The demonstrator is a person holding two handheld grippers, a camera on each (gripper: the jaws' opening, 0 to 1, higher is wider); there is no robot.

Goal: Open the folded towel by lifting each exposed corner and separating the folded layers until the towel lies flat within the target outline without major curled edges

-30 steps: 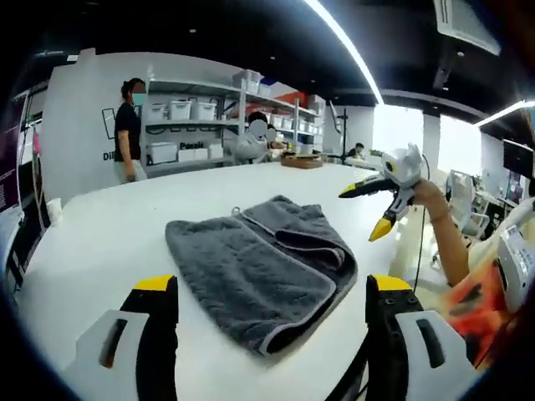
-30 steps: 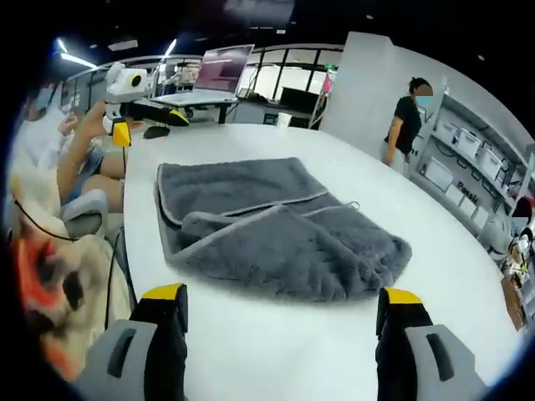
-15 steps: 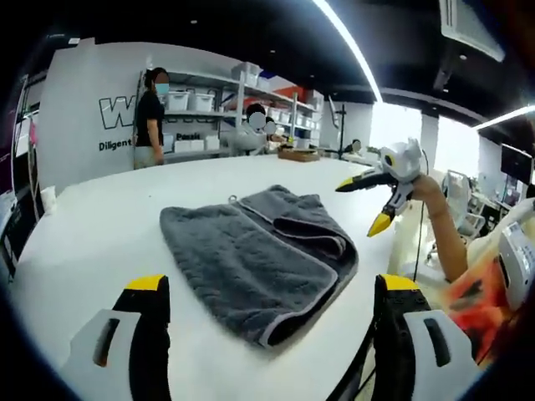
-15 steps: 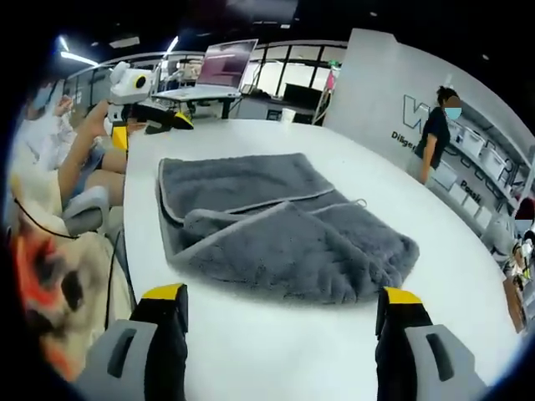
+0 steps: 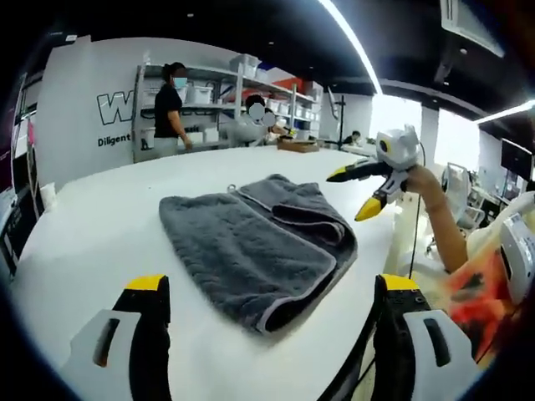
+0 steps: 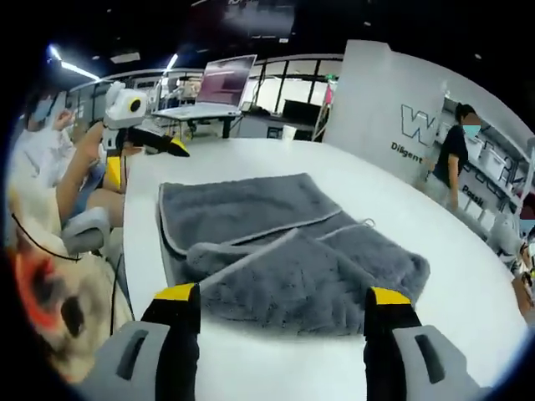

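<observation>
Right gripper view has the folded grey terry towel with pale piped edging (image 6: 280, 251) lying on the round white table (image 6: 468, 276), near the edge by the person's lap. Both tongs are spread and empty: the right gripper (image 6: 282, 311) just short of the towel's thick fold, the left gripper (image 5: 267, 292) facing its near corner. The risk is pinching several layers together at that bulky fold, dragging the whole bundle toward the table edge instead of peeling one layer. Since half a second ago, the right gripper has closed in on the fold.
</observation>
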